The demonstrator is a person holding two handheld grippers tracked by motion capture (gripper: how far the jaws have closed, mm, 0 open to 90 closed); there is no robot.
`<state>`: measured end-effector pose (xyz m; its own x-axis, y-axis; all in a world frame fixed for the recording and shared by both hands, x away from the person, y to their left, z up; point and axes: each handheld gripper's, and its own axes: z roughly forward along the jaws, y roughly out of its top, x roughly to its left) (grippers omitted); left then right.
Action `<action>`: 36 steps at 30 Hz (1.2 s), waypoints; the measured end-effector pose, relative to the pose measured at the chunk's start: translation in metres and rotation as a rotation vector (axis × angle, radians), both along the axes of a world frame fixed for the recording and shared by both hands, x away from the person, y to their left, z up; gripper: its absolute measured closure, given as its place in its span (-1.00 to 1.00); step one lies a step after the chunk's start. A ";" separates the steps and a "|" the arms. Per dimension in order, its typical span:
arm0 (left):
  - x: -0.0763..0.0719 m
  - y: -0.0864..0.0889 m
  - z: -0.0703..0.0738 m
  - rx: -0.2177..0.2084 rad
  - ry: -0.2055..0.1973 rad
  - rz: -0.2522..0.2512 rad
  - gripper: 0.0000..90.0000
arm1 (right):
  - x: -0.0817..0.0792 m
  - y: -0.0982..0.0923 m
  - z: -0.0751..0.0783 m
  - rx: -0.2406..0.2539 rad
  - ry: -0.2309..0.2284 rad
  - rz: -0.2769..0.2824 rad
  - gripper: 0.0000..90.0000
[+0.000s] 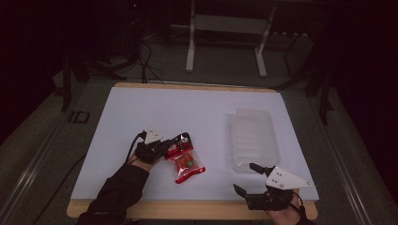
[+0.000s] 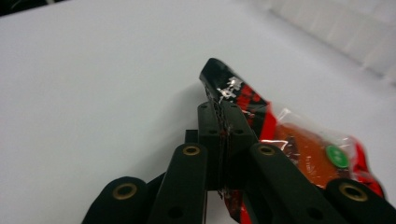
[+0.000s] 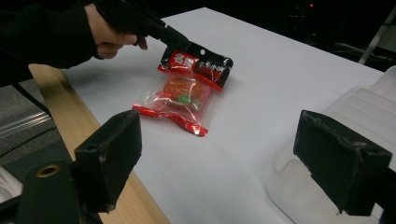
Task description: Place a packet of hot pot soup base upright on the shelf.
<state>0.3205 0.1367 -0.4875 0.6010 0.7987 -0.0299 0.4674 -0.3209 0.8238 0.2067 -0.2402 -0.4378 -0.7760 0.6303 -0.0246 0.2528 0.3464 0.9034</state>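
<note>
The snack packet (image 1: 184,160) is mostly clear with red edges, a black header strip with red and white print, orange stuff inside and a little green dot in the middle of it. It sits on a plain white worktop (image 1: 187,112) with a light wood edge. Right of the packet there's a frosted, see-through ribbed tray (image 1: 253,136). Both tongs are matte black, left tongs (image 1: 165,149) and right tongs (image 1: 246,178), with brass-coloured rivets and a pale grey plate on top. The person's sleeve (image 1: 117,190) is black too.
</note>
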 end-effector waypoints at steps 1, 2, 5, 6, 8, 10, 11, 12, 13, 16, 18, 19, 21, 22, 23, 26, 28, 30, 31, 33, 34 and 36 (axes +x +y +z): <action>-0.001 0.000 0.003 -0.004 -0.004 -0.004 0.96 | 0.000 0.000 0.000 0.002 0.001 -0.001 -0.61; -0.002 -0.001 0.006 -0.011 -0.009 -0.008 0.96 | 0.000 0.000 0.000 0.005 0.000 -0.003 -0.61; -0.005 -0.002 0.014 -0.021 -0.026 -0.023 0.97 | -0.001 -0.001 0.001 0.006 -0.002 -0.004 -0.55; -0.006 -0.003 0.016 -0.018 -0.029 -0.028 0.97 | -0.001 -0.001 0.002 0.008 -0.004 -0.006 -0.54; -0.009 -0.005 0.020 -0.024 -0.039 -0.040 0.97 | -0.001 -0.002 0.003 0.013 0.001 -0.008 -0.51; -0.011 -0.007 0.024 -0.026 -0.052 -0.043 0.97 | 0.000 -0.003 0.003 0.011 0.009 -0.016 -0.51; -0.012 -0.008 0.025 -0.036 -0.049 -0.045 0.97 | 0.001 -0.003 0.003 0.015 0.014 -0.013 -0.51; -0.013 -0.009 0.026 -0.043 -0.051 -0.045 0.97 | 0.001 -0.003 0.003 0.017 0.022 -0.014 -0.50; -0.014 -0.010 0.027 -0.050 -0.054 -0.041 0.97 | 0.001 -0.003 0.003 0.019 0.031 0.001 -0.51; -0.017 -0.014 0.033 -0.053 -0.064 -0.057 0.97 | -0.001 -0.001 0.004 0.005 0.022 0.003 -0.54; -0.019 -0.016 0.038 -0.056 -0.069 -0.076 0.97 | -0.003 0.000 0.005 0.000 0.021 0.006 -0.56; -0.021 -0.017 0.041 -0.061 -0.073 -0.086 0.97 | -0.003 0.000 0.005 -0.006 0.023 0.007 -0.56; -0.022 -0.018 0.044 -0.065 -0.072 -0.100 0.97 | -0.003 0.000 0.005 -0.012 0.024 0.011 -0.56; -0.025 -0.020 0.049 -0.089 -0.075 -0.116 0.97 | -0.003 0.000 0.005 -0.011 0.023 0.010 -0.56; -0.027 -0.021 0.051 -0.093 -0.078 -0.124 0.97 | -0.001 -0.001 0.006 0.002 0.033 0.018 -0.56; -0.033 -0.028 0.059 -0.105 -0.087 -0.159 0.97 | -0.001 -0.002 0.006 0.015 0.034 0.016 -0.56; -0.038 -0.035 0.065 -0.110 -0.097 -0.193 0.97 | -0.002 -0.002 0.007 0.018 0.033 0.015 -0.56; -0.042 -0.041 0.070 -0.096 -0.113 -0.221 0.97 | -0.003 -0.004 0.008 0.030 0.020 0.018 -0.52; -0.044 -0.043 0.072 -0.098 -0.113 -0.238 0.97 | -0.003 -0.004 0.009 0.032 0.019 0.019 -0.49; -0.048 -0.046 0.076 -0.096 -0.126 -0.258 0.97 | -0.003 -0.005 0.010 0.032 0.006 0.021 -0.46; -0.049 -0.047 0.078 -0.095 -0.131 -0.271 0.97 | -0.003 -0.005 0.010 0.029 0.008 0.026 -0.43; -0.051 -0.047 0.083 -0.096 -0.141 -0.280 0.97 | -0.003 -0.005 0.010 0.035 0.014 0.027 -0.43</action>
